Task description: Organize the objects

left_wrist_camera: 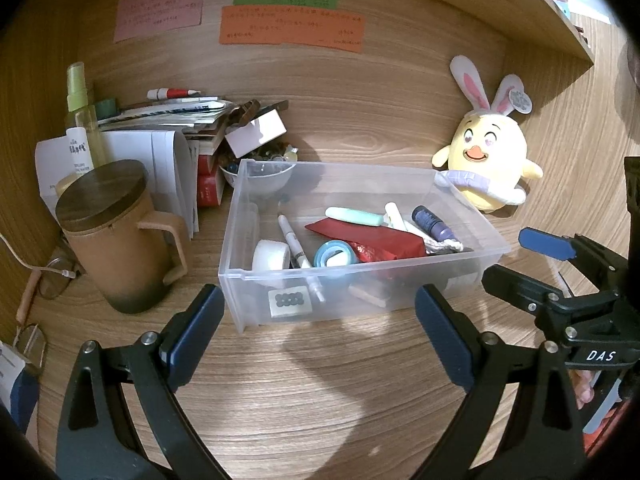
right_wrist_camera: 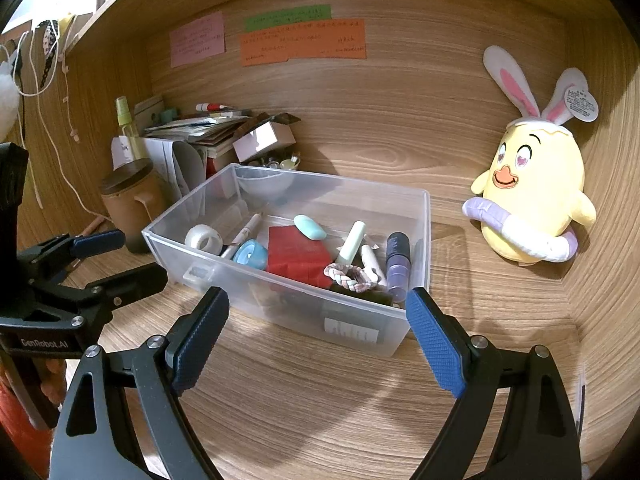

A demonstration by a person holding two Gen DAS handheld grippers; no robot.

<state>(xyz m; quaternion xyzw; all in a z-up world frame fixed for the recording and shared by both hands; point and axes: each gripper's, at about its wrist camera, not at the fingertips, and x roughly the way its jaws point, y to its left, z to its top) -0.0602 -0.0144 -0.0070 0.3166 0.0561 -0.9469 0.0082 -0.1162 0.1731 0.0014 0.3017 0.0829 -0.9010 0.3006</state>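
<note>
**Hovering Before a Full Bin on a Crowded Desk**

Facing a clear plastic bin [left_wrist_camera: 362, 276] on the wooden desk [left_wrist_camera: 320, 392], with both tools short of its near wall. Left gripper [left_wrist_camera: 318, 320] spread wide, nothing between the blue pads, nothing touched. Right gripper [right_wrist_camera: 318, 330] likewise wide apart and empty, aimed at the bin's near right corner.

Inside the bin: a white tape roll [left_wrist_camera: 271, 255], a blue tape roll [left_wrist_camera: 334, 254], a white pen [left_wrist_camera: 293, 242], a red packet [left_wrist_camera: 372, 240], a mint-green case [left_wrist_camera: 354, 216], a purple bottle [right_wrist_camera: 398, 266] and a braided hair tie [right_wrist_camera: 351, 276] lying on the packet's edge.

Crowding the left side: a brown mug with a dark wooden lid [left_wrist_camera: 120, 236], just beside the bin's left wall; behind it a green spray bottle [left_wrist_camera: 78, 96], a heap of papers and books [left_wrist_camera: 168, 120] and a small bowl [left_wrist_camera: 260, 178] touching the bin's far corner. Glasses [left_wrist_camera: 56, 280] and a white cable lying left of the mug.

Standing right of the bin, near its far corner: a yellow chick plush with rabbit ears [right_wrist_camera: 532, 204]. Stuck on the back panel: pink, green and orange notes [left_wrist_camera: 292, 30].
</note>
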